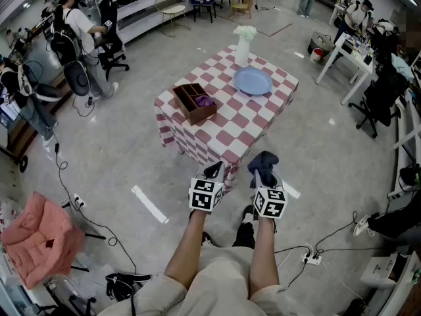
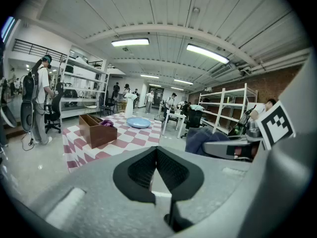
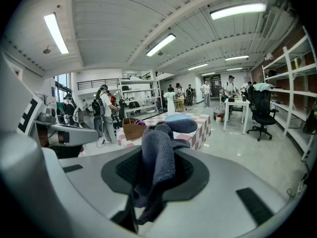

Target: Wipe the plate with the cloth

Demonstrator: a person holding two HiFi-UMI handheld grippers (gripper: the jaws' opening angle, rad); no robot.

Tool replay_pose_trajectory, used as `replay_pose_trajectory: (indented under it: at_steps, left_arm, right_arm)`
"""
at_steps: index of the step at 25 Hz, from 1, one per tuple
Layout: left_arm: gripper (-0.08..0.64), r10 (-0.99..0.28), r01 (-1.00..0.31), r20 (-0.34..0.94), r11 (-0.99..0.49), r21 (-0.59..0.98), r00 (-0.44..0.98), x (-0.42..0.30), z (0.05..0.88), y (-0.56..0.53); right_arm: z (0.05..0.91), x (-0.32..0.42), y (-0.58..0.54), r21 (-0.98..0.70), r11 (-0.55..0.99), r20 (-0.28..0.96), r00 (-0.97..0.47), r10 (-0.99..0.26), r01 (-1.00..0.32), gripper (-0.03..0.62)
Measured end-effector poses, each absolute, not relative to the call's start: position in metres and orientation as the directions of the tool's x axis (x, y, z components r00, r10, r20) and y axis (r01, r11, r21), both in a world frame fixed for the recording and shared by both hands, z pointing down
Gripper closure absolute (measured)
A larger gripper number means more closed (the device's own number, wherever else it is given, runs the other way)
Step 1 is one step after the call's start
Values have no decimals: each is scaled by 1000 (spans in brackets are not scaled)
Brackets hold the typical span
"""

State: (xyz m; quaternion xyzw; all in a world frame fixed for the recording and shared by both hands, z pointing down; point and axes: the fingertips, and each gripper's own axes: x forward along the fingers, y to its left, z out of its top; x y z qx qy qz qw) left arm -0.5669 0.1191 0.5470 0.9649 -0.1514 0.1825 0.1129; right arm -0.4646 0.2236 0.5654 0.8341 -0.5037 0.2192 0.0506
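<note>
Cloth held, both grippers short of the table (image 1: pixel 245 131).
Right gripper (image 3: pixel 156 175) fingers pinched the soft, limp cloth (image 1: pixel 263 164) mid-bunch; left gripper (image 2: pixel 157 160) fingers pressed together, empty. Plate (image 1: pixel 253 81) near the table's far corner, likely rigid and slippery.

The person wears light beige shorts (image 1: pixel 217 288); the forearms (image 1: pixel 187 249) behind each tool are bare. The left hand-held gripper (image 1: pixel 212 171) and right hand-held gripper (image 1: pixel 264 168) have smooth grey bodies with black ribbed pads (image 2: pixel 141 170). Behind the jaws sit the left cube (image 1: pixel 206 194) and right cube (image 1: pixel 270 203), with black-and-white square markers.
</note>
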Motion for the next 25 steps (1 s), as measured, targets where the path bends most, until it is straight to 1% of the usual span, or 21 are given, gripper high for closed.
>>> replay_pose_trajectory:
  at_steps: [4,8,12,16,18,22,25]
  left_arm:
    - [551,-279,-359,380,-920,157,882,-552,548,106]
    - [551,-306,-382,406,-916,120,861,-536,550,95]
    - [551,-329,-402,389,-907,122,861,-516,544,82]
    - [551,-399,-470,346,-869,152,849,-492,537,65]
    - [551,-419,-490,337,-856,164,843,-476,537,60]
    - [551,-388,-462,383,-879,121,838,-440,543,57]
    - [551,-356,-416,386,-905,82,851,-411,534,54]
  right_arm:
    - [564,-453,207,-119,-458,410,377,-831,-881,471]
    - [565,-436,200,-128,-460,405,377,-833,-879,471]
    - [563,-419,190,-159,-439,396,350,-849,-884,471]
    - [544,-394,176,-229,-379,338,291,-895,-897,471]
    - [533,-376,170,-234,-357,316,277,-908,-904,471]
    - [515,-343,156,-207,-307,293,240,-925,-929,471]
    - [508,-318,146,-210,-275,278,213,-937,-938,471]
